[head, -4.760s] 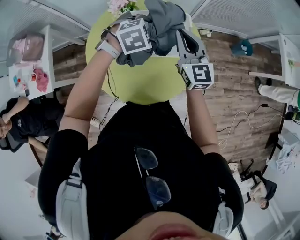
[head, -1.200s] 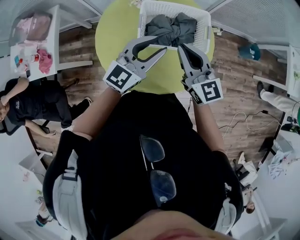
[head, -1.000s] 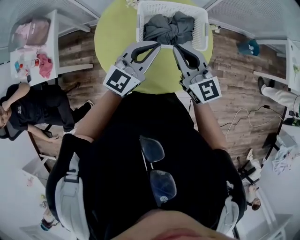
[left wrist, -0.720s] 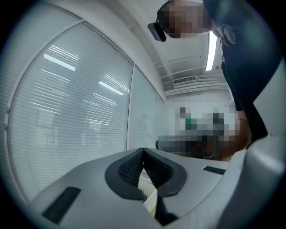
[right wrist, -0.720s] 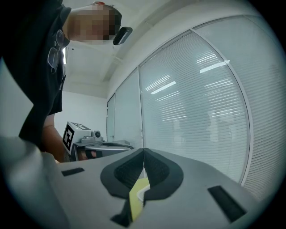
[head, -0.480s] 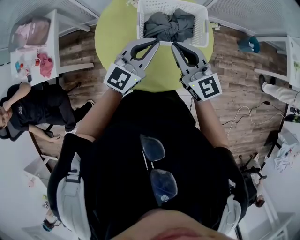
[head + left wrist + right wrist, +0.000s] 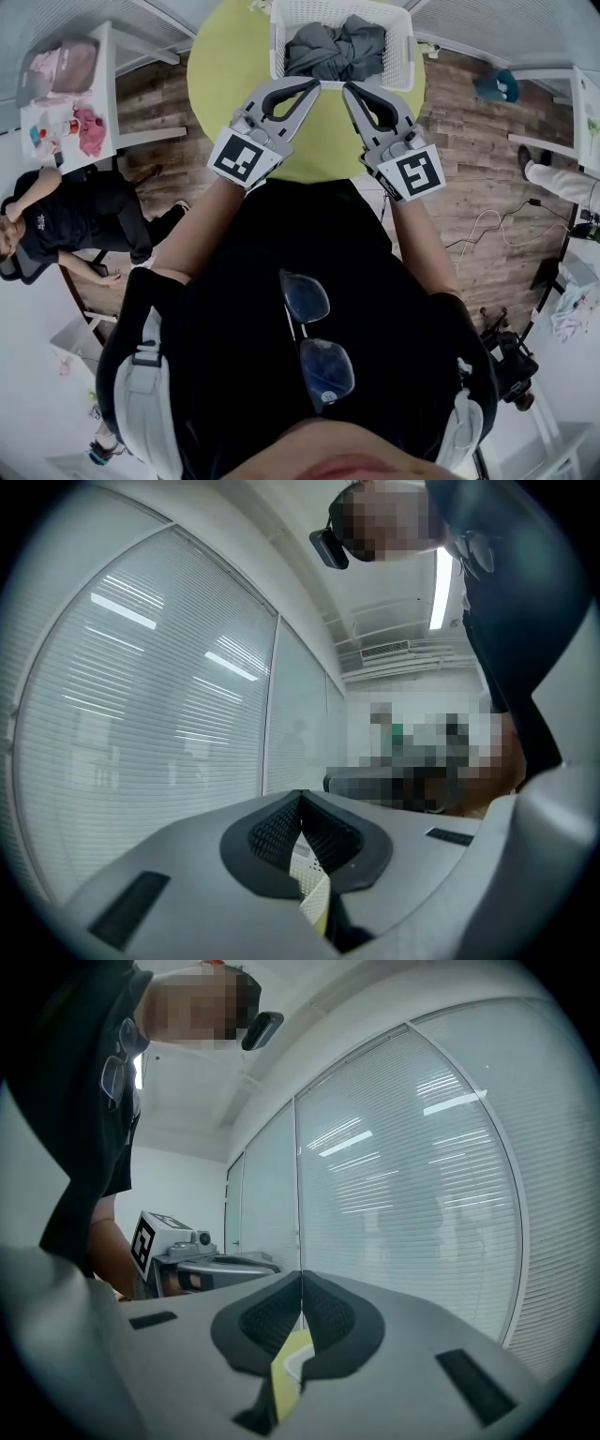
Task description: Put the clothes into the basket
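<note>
Dark grey clothes [image 7: 337,49] lie bunched inside the white plastic basket [image 7: 405,56] on the round yellow-green table [image 7: 225,75]. My left gripper [image 7: 315,86] is held above the table just in front of the basket, jaws shut and empty. My right gripper [image 7: 347,89] is beside it, also shut with nothing held. Their tips nearly meet near the basket's front rim. In the left gripper view the jaws [image 7: 302,799] meet at the tip, and the basket and table show through the gap. The right gripper view shows its jaws [image 7: 302,1281] pressed together, and the left gripper [image 7: 178,1262] at left.
A person in black sits at the left [image 7: 56,234]. A white shelf with pink items [image 7: 66,89] stands at upper left. Cables [image 7: 478,234] run over the wooden floor at right. Glass walls with blinds [image 7: 412,1185] surround the room.
The clothes that both grippers held up earlier now lie in the basket. Over the last second both grippers have drawn slightly closer together in front of the basket, staying shut.
</note>
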`<state>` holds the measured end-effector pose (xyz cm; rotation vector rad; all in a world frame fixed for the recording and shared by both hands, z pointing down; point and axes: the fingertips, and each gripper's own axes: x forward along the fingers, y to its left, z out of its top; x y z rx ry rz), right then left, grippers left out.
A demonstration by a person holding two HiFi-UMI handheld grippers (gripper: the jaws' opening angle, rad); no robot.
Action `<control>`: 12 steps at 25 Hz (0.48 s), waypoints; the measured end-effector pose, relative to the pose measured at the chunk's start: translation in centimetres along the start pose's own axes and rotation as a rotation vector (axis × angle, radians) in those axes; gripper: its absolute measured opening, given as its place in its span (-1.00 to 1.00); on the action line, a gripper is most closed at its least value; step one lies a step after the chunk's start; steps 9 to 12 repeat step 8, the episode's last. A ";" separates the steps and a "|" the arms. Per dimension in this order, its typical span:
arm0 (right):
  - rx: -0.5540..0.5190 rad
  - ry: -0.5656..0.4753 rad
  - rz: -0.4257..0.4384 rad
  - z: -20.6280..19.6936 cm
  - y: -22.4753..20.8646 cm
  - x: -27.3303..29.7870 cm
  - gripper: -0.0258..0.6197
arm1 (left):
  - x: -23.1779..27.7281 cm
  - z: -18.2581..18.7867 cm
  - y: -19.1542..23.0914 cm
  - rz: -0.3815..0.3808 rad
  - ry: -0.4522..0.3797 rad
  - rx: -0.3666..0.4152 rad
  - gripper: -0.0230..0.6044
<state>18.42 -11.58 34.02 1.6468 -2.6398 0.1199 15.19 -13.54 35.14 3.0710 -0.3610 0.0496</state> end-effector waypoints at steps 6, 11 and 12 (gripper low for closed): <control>0.006 -0.007 -0.012 0.1 -0.2 -0.7 -0.84 | 0.4 0.0 -0.8 -0.013 0.008 0.021 -0.90; 0.009 -0.009 -0.014 0.1 -0.2 -1.0 -0.84 | 0.5 0.0 -1.1 -0.015 0.011 0.024 -0.90; 0.009 -0.009 -0.014 0.1 -0.2 -1.0 -0.84 | 0.5 0.0 -1.1 -0.015 0.011 0.024 -0.90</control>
